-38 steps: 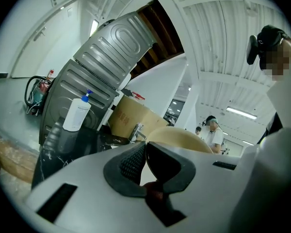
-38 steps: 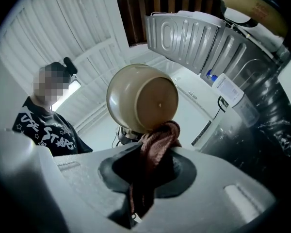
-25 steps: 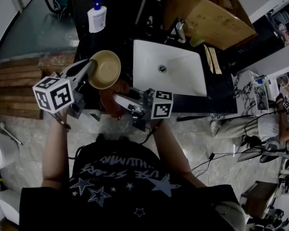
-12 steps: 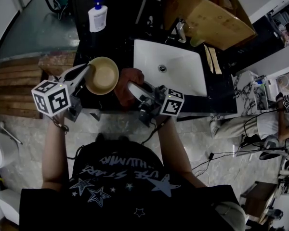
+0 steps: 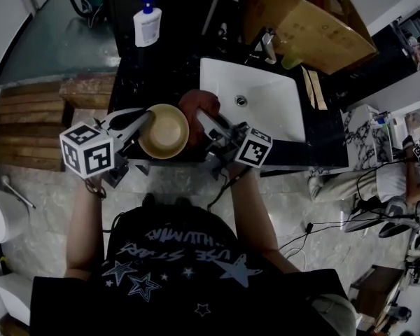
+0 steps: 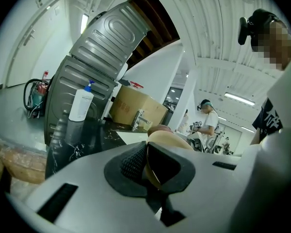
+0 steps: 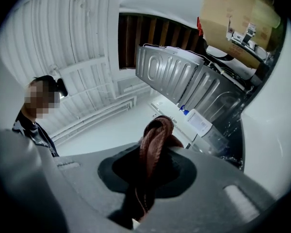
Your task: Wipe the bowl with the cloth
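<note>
Pinching the thin rim of the round tan bowl (image 5: 165, 131), the left gripper (image 5: 145, 121) has its jaws squeezed tight, with one pad inside the bowl and one outside. The bowl sticks out past the tips of that gripper. In the head view it is on the gripper's right side, and its open side faces up. It is over the front edge of the black counter with white veins (image 5: 147, 82).

The right gripper (image 5: 204, 115) is clamped on the reddish-brown woven cloth (image 5: 198, 103). The cloth is bunched up and pokes out past the tips of its jaws. The cloth is just beside the far right part of the bowl's rim. I cannot tell if the cloth and the bowl touch. The two grippers point toward each other, with the bowl and the cloth between them.

A little farther back is the white square sink (image 5: 266, 110), set in the counter, with a shiny tap (image 5: 268, 46) behind it. At the far left of the counter stands a white soap bottle with a blue pump (image 5: 147, 23). A big brown cardboard box (image 5: 315, 26) is far back on the right.
</note>
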Available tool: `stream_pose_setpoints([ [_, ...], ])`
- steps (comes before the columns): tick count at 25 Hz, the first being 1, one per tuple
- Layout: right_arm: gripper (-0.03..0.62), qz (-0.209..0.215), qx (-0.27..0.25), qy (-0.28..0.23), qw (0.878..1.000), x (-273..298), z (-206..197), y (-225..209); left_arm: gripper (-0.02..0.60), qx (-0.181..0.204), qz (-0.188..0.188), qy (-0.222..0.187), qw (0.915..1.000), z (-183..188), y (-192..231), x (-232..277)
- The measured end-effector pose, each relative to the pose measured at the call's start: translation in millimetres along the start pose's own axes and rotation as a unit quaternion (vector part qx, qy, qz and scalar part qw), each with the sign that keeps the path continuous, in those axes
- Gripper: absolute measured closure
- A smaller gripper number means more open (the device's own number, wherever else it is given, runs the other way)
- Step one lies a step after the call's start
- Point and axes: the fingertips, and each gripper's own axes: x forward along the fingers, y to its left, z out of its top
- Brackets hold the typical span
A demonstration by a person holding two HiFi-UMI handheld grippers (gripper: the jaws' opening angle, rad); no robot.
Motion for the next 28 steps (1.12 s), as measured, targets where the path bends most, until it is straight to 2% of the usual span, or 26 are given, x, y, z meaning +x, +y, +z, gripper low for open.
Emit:
stream_pose_setpoints([
  [6, 0.531, -0.046, -0.007, -0.009, 0.999, -1.7, -4.6, -17.2, 0.561, -0.008, -0.009, 0.003, 0.9999, -2.7, 5.6, -3.3],
  [10, 0.531, -0.075, -0.013, -0.020, 0.997, -6.2, -4.0, -24.4, 0.561, -0.028, 0.036, 0.015, 0.9989, -8.9, 32.7, -6.4],
  [14, 0.531, -0.100, -0.011, -0.035, 0.994, -15.6, -3.8, -29.3, 0.561, -0.049, 0.049, 0.037, 0.9969, -16.3, 53.2, -2.0],
  [19, 0.530, -0.133, -0.027, -0.043, 0.990, -17.6, -0.3, -36.4, 0.561, -0.052, 0.074, 0.075, 0.9931, -24.2, 81.7, 10.7],
  [24, 0.530, -0.161, -0.037, -0.050, 0.985, -18.6, 0.6, -39.2, 0.561, -0.074, 0.070, 0.100, 0.9897, -33.1, 95.9, 24.1],
  [28, 0.530, -0.172, -0.045, -0.052, 0.983, -20.5, -0.1, -36.2, 0.561, -0.062, 0.059, 0.124, 0.9886, -39.4, 97.2, 32.4],
])
